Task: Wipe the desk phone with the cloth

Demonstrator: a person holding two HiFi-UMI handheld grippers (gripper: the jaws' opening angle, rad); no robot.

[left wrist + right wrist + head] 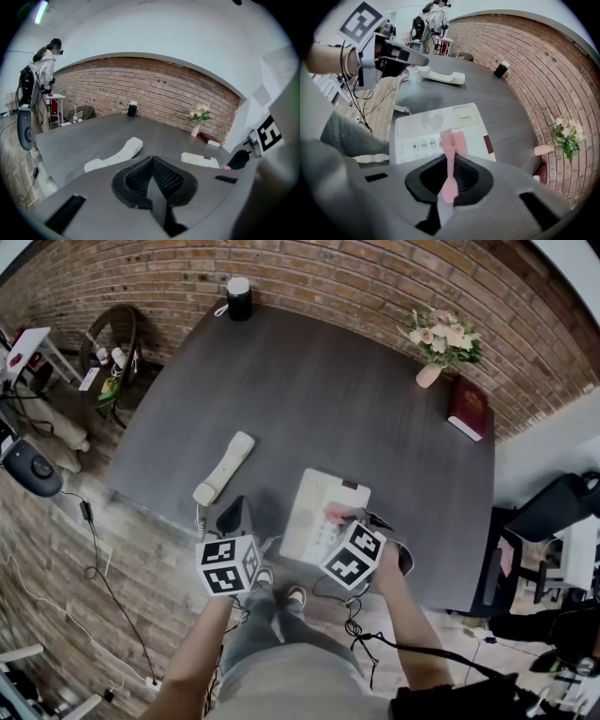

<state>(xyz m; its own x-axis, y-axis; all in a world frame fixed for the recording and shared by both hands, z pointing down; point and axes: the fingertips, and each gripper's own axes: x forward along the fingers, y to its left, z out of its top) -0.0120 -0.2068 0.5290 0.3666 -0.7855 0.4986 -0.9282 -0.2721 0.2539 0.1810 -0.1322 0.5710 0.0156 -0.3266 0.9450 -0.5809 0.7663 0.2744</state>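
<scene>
The cream desk phone base [319, 512] [440, 126] lies near the front edge of the dark table [328, 390]. Its handset [223, 468] [115, 157] [440, 76] rests off the cradle, to the left of the base. My right gripper [339, 515] [450, 143] is shut on a small pink cloth [451, 145] [335, 513], whose free end lies on the phone's keypad. My left gripper [234, 517] [151, 176] hovers at the table's front edge just below the handset, jaws shut with nothing in them.
A black speaker [239, 298] stands at the table's far edge. A flower vase [433, 348] and a red book [467, 409] sit at the far right. Chairs and cables ring the table; a person stands far off in the left gripper view.
</scene>
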